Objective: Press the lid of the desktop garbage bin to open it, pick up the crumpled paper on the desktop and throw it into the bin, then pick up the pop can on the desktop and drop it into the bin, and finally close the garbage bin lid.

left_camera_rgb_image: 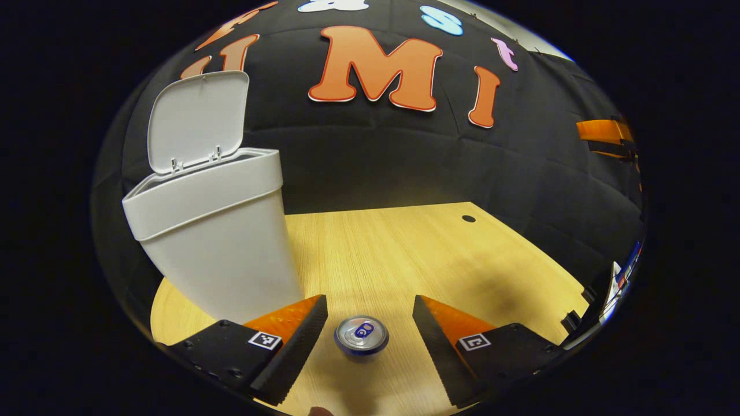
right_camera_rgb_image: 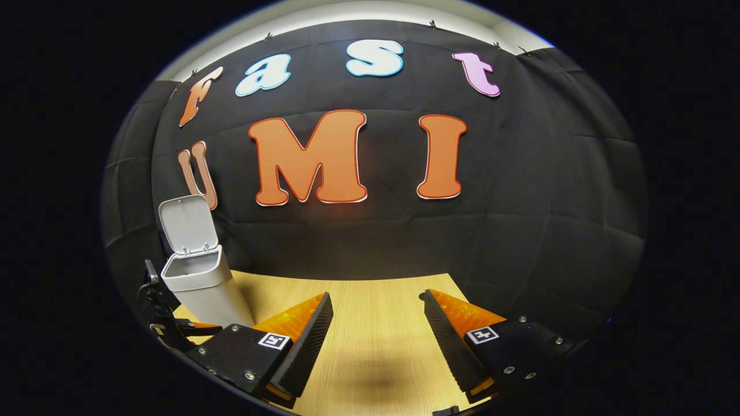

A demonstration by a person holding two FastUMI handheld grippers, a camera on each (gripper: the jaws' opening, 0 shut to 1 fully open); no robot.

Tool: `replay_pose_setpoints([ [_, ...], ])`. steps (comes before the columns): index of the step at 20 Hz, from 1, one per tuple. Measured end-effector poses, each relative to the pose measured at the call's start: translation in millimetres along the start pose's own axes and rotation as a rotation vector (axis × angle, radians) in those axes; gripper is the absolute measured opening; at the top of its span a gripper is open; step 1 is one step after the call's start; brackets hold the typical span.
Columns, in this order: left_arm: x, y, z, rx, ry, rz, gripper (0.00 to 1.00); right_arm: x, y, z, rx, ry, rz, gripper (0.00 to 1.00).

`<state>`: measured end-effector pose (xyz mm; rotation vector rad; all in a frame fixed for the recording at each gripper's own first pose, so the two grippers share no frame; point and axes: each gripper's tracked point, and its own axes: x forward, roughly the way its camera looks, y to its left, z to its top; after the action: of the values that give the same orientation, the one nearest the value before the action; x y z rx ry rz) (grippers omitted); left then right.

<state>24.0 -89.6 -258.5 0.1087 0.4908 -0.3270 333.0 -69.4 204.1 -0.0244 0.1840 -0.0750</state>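
Note:
A white bin [left_camera_rgb_image: 214, 242] stands on the wooden desk [left_camera_rgb_image: 404, 254] at the left, its lid [left_camera_rgb_image: 196, 118] swung up and open. A pop can [left_camera_rgb_image: 361, 335] stands upright on the desk, seen from above, between the spread fingers of my left gripper [left_camera_rgb_image: 370, 323], which is open and not touching it. In the right gripper view the same bin [right_camera_rgb_image: 199, 283] stands far off at the left with its lid [right_camera_rgb_image: 188, 224] raised. My right gripper [right_camera_rgb_image: 378, 329] is open over bare desk with nothing between its fingers. Part of the left gripper [right_camera_rgb_image: 159, 315] shows beside the bin.
A small dark hole [left_camera_rgb_image: 468, 218] marks the desk near its far right corner. The desk ends at the black cloth wall behind. An orange and black object [left_camera_rgb_image: 604, 136] shows at the far right, high up.

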Motion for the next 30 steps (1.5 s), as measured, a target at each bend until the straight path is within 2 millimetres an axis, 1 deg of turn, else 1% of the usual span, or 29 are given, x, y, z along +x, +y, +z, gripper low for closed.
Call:
replay_pose_setpoints([
  [4, 11.4, 4.2, -15.4, 0.026, 0.037, 0.018, 0.95, 6.8, -6.8, -7.9, -0.006, 0.021, -0.011, 0.95],
  [8, 23.1, 6.1, -41.0, 0.007, 0.12, 0.016, 0.96, 13.6, -11.3, -15.5, -0.012, 0.043, -0.013, 0.95],
  [9, 23.7, 6.1, -48.1, 0.002, 0.148, 0.015, 0.96, 15.0, -11.9, -16.2, -0.013, 0.047, -0.013, 0.95],
  [10, 27.3, 7.4, -51.7, -0.001, 0.159, 0.016, 0.97, 16.4, -12.0, -17.7, -0.013, 0.051, -0.012, 0.94],
  [16, 37.2, 9.3, -76.8, -0.008, 0.217, 0.018, 0.96, 28.8, -11.0, -25.6, -0.012, 0.075, -0.003, 0.94],
  [20, 44.6, 10.9, -101.9, -0.005, 0.267, 0.021, 0.97, 34.6, -12.1, -32.6, -0.005, 0.094, 0.0, 0.95],
  [22, 47.7, 10.7, -109.2, -0.02, 0.288, 0.018, 0.97, 36.3, -13.8, -34.5, -0.008, 0.1, -0.002, 0.95],
  [23, 47.6, 10.0, -105.0, -0.024, 0.276, 0.027, 0.96, 36.9, -14.8, -36.0, -0.009, 0.105, -0.004, 0.95],
  [24, 46.5, 7.7, -103.1, -0.025, 0.272, 0.02, 0.84, 37.6, -15.2, -36.9, -0.009, 0.107, -0.005, 0.95],
  [25, 45.3, 9.4, -104.6, -0.02, 0.273, 0.025, 0.83, 38.3, -15.6, -36.9, -0.009, 0.109, -0.004, 0.94],
  [27, 42.6, 10.8, -95.0, 0.013, 0.254, 0.041, 0.83, 38.8, -15.0, -37.5, -0.009, 0.108, -0.004, 0.95],
  [30, 35.6, 4.8, -67.3, 0.02, 0.212, 0.026, 0.83, 38.8, -11.7, -35.8, -0.002, 0.104, 0.007, 0.95],
])
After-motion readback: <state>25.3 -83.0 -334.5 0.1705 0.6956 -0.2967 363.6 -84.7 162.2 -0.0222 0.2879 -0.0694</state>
